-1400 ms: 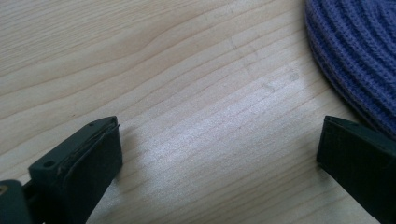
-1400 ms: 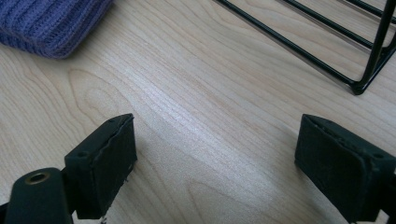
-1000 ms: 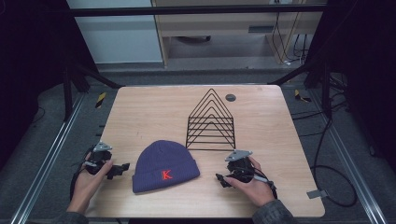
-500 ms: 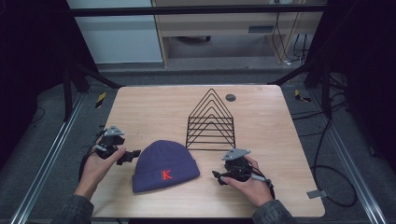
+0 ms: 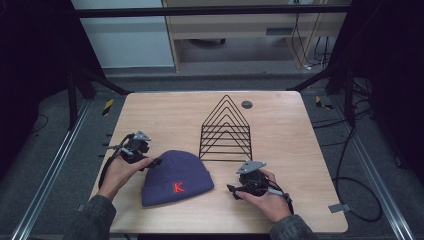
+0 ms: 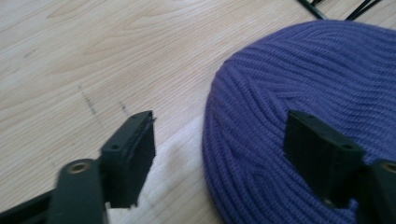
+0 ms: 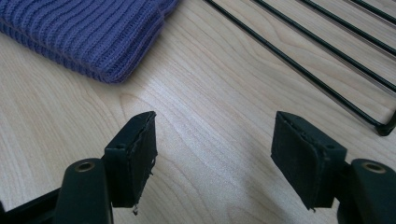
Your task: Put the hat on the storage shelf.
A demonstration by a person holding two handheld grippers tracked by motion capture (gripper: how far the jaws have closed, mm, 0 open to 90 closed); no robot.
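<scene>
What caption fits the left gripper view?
Left gripper, jaws open, straddles the rounded edge of the purple knit beanie on the wooden table.

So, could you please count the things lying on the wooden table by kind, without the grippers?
Purple ribbed knit beanie with a red letter K: 1
Black wire triangular rack: 1
Small dark round disc: 1
Total: 3

I see a purple rib-knit beanie (image 5: 176, 176) with a red letter K stitched on its cuff, lying on the pale wood-grain surface (image 5: 285, 125). At twelve o'clock from it stands a black wire rack (image 5: 226, 131). My hand-held gripper (image 6: 219, 154) has black jaws.
</scene>
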